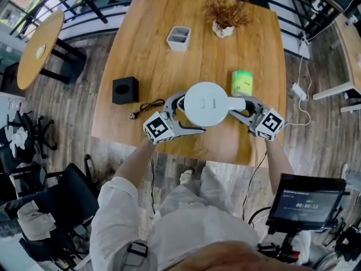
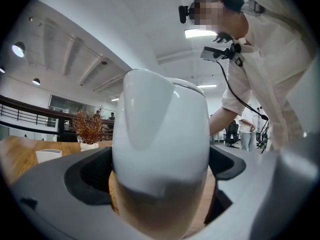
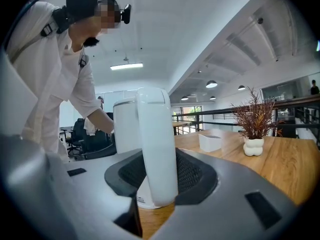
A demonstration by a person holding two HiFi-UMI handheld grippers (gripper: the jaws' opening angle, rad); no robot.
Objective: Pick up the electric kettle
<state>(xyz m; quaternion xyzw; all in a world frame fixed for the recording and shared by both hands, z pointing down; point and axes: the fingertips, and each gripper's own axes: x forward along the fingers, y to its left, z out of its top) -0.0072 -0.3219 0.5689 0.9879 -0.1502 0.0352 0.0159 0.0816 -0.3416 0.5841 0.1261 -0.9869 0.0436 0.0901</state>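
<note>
Left gripper (image 1: 186, 115) had its fingers pressed on the kettle (image 1: 206, 103) body; right gripper (image 1: 240, 107) fingers were clamped on the handle (image 3: 156, 144). Grip made, kettle sat on the counter (image 1: 152, 55), lift not yet done

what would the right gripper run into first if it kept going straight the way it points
The kettle handle: it stands between the right gripper's jaws, touching them. Just behind it seems to be the kettle body.
</note>
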